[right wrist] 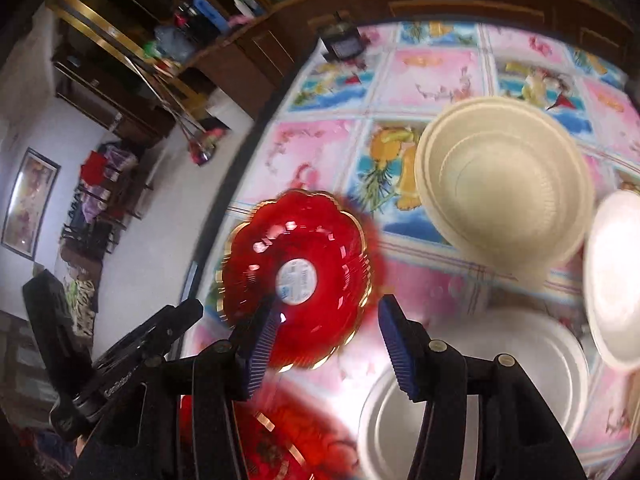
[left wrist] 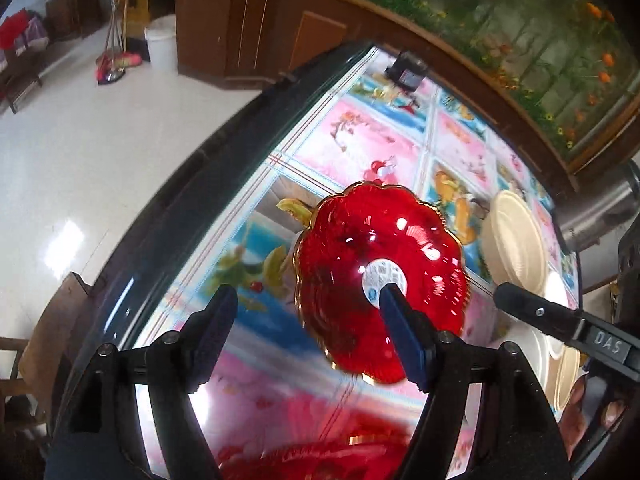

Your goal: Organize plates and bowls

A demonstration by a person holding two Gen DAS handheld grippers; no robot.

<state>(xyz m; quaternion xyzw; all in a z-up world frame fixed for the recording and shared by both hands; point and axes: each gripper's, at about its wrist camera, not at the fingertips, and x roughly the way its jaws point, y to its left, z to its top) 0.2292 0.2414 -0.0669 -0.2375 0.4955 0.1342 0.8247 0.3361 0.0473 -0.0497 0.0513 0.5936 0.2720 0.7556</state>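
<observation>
Blue finger pads (left wrist: 404, 336) of the left gripper (left wrist: 308, 332) filled the bottom of its view, spread wide with nothing pinched between them. One pad overlapped the near rim of a red scalloped bowl (left wrist: 380, 276), but whether it touched could not be told. The right gripper (right wrist: 324, 344) also stood parted and empty, its left pad (right wrist: 260, 352) crossing the same red bowl (right wrist: 296, 280) in its own view.

That bowl sat on the flowered table (left wrist: 360, 140) close to its dark left edge (left wrist: 192, 184), a white label in its middle. More red, gold-trimmed ware (right wrist: 276, 440) lay blurred below the fingers, nearest the person. Cream bowls (right wrist: 504, 184), seemingly nested, rested further in toward the table's middle, with a white plate (right wrist: 616, 276) at the right and a pale plate (right wrist: 480, 372) just under the right gripper.

The step looked like a reach for the next dish. Doing it well would likely mean slowing first, then closing squarely on a scallop of the rim, since glossy red ware near an edge could slip or slide off.
</observation>
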